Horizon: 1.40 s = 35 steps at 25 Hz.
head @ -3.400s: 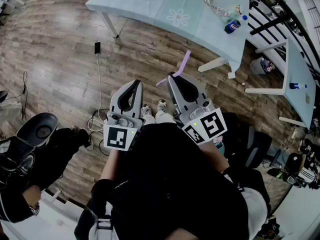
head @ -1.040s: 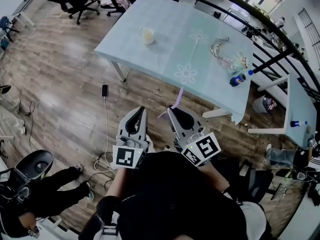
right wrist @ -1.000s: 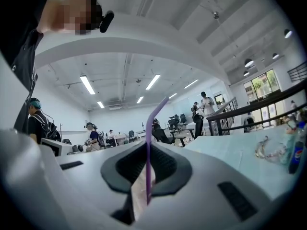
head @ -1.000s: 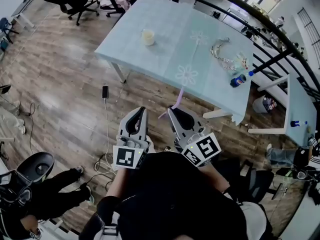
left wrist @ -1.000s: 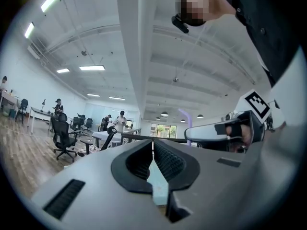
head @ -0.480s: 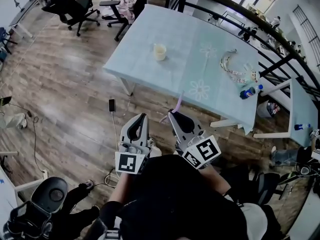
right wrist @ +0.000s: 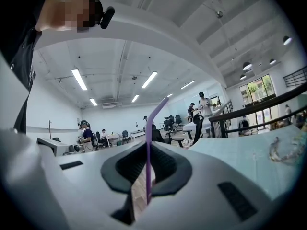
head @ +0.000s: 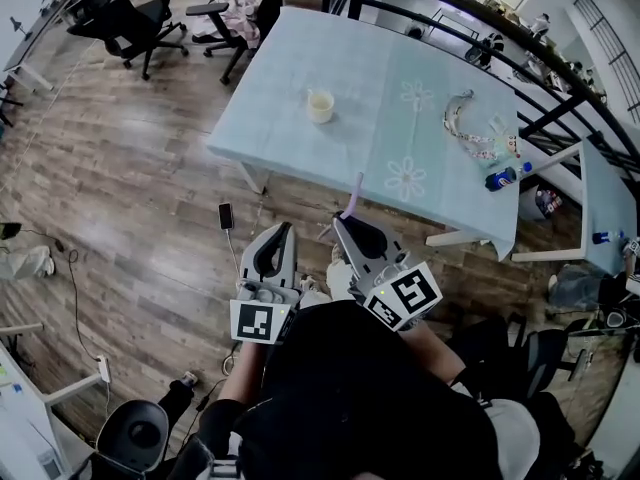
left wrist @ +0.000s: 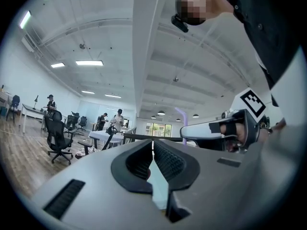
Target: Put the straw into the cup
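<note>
A pale cup [head: 320,105] stands on the light blue table [head: 290,68], well ahead of both grippers. My right gripper [head: 343,223] is shut on a purple straw [head: 355,193], which sticks up and forward from its jaws over the wooden floor, short of the table's near edge. In the right gripper view the straw [right wrist: 154,123] runs upright between the dark pads [right wrist: 165,166]. My left gripper [head: 283,230] is held level beside it, shut with nothing in it; its jaws [left wrist: 153,143] meet at the tips. The left gripper view also catches the right gripper [left wrist: 216,128] and the straw [left wrist: 183,120].
On the table's right part lie a tangled beaded string [head: 470,128] and a blue bottle [head: 502,177]. A phone on a cable [head: 226,215] lies on the floor by the table leg. Office chairs [head: 130,23] stand far left, a black railing [head: 470,28] behind, another table [head: 610,198] at right.
The person has walked towards the table: it and the cup now fill more of the head view. Both grippers keep their pose side by side, the straw still in the right one.
</note>
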Each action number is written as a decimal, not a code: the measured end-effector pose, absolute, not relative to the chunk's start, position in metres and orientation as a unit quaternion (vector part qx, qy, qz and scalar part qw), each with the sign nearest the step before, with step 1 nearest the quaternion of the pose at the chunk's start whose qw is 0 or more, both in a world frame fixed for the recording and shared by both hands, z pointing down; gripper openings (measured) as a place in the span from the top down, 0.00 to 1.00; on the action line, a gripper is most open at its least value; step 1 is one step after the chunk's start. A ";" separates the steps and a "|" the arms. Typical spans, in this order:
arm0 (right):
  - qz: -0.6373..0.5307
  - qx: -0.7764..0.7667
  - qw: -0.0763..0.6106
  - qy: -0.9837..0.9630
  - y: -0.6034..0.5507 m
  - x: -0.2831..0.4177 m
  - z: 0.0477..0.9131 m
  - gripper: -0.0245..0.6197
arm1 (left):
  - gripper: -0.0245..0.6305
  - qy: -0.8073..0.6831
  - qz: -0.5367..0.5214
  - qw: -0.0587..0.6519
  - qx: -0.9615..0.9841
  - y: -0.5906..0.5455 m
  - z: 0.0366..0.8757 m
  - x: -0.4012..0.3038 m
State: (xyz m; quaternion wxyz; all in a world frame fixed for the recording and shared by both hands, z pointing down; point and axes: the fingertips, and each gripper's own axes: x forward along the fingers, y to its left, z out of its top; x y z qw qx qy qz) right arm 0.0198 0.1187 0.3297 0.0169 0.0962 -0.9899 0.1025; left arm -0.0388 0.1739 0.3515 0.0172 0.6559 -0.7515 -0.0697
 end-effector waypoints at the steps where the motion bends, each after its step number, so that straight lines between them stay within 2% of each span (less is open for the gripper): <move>1: 0.102 0.099 0.017 -0.990 0.115 0.018 0.330 0.92 | 0.93 -0.749 -0.070 0.016 0.658 0.170 0.351 -0.041; 16: 0.117 0.113 0.018 -0.987 0.062 -0.027 0.341 0.92 | 0.93 -0.738 -0.067 0.024 0.671 0.125 0.355 -0.077; 35: 0.132 0.126 0.006 -0.983 -0.069 -0.102 0.341 0.92 | 0.93 -0.729 -0.051 0.035 0.682 -0.007 0.355 -0.151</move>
